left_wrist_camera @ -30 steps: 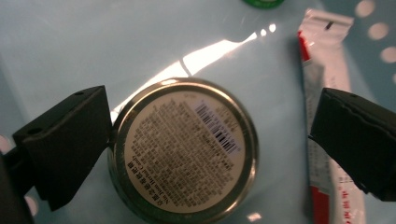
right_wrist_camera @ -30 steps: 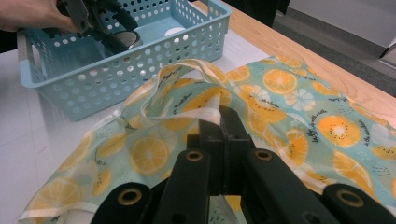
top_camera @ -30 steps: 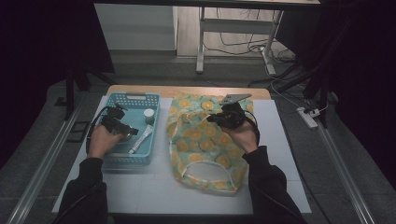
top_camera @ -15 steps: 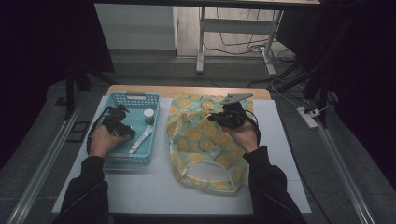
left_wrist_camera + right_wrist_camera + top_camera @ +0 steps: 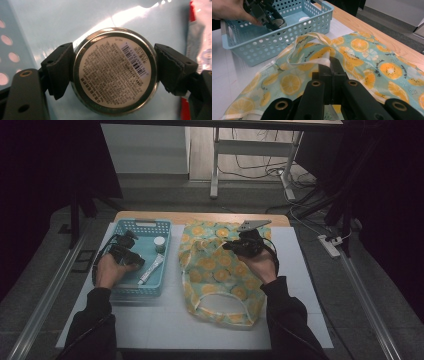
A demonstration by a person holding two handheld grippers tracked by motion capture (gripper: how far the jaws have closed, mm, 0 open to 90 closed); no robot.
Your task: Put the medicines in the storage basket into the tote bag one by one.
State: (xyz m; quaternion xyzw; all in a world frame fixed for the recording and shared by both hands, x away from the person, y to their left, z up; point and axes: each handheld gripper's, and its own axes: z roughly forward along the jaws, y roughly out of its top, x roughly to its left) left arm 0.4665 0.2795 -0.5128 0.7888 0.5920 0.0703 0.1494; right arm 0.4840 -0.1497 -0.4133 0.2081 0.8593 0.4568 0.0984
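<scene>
My left gripper (image 5: 131,256) reaches into the blue basket (image 5: 145,226). Its jaws have just been closing, and the pads now press both sides of a round metal tin (image 5: 113,72) with a printed barcode label. The right gripper view shows that same gripper (image 5: 268,17) and the hand holding it inside the basket (image 5: 287,40). My right gripper (image 5: 231,246) rests on the orange-slice print cloth bag (image 5: 220,275), shut on a raised fold of its cream-edged hem (image 5: 324,61).
In the basket lie a white and red tube (image 5: 151,268) and a small white-capped jar (image 5: 159,244). The bag's handle loop (image 5: 220,307) points at the near table edge. A white mat (image 5: 165,320) covers the wooden table.
</scene>
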